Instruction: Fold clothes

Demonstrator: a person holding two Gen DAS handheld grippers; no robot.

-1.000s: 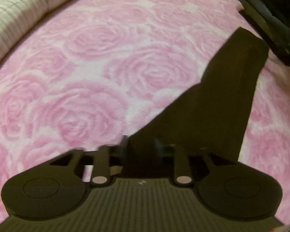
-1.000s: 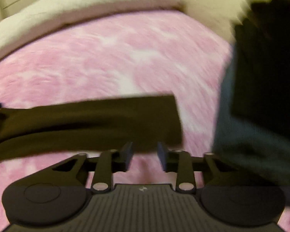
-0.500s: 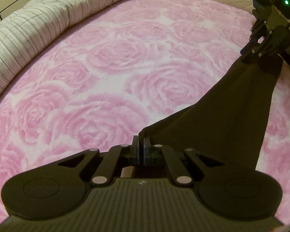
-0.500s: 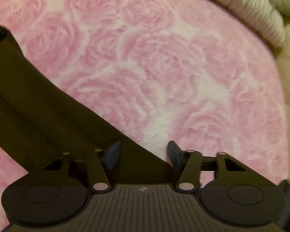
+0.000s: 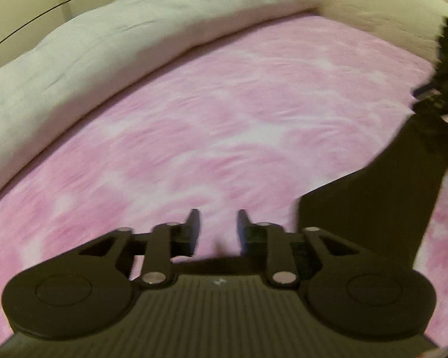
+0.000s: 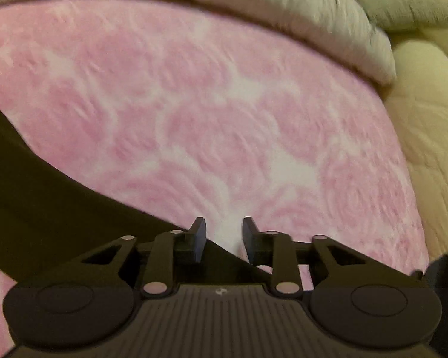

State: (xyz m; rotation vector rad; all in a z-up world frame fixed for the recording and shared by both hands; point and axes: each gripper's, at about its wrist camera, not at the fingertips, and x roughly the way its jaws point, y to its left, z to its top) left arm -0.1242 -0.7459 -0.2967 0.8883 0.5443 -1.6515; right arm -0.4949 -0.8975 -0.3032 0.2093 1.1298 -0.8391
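left gripper [image 5: 216,226]: fingers apart, nothing between them, over the pink rose blanket [image 5: 224,125]
right gripper [image 6: 224,235]: fingers apart, gripping nothing
dark garment [image 5: 382,197]: flat on the blanket, just right of the left gripper; in the right view [image 6: 44,203] running under its left finger
pillow [image 5: 119,38]: far edge, ahead

The pink rose-patterned blanket [image 5: 224,125] looked like soft, fuzzy cloth with a matt nap, and the dark garment [image 5: 382,197] on it was smooth, flat, matt fabric (no weave could be made out). The left gripper [image 5: 216,229] was matt black plastic with a ribbed body and small pale, shiny pivot pins, while the bedding [image 5: 110,47] behind was pale, wrinkled cloth.
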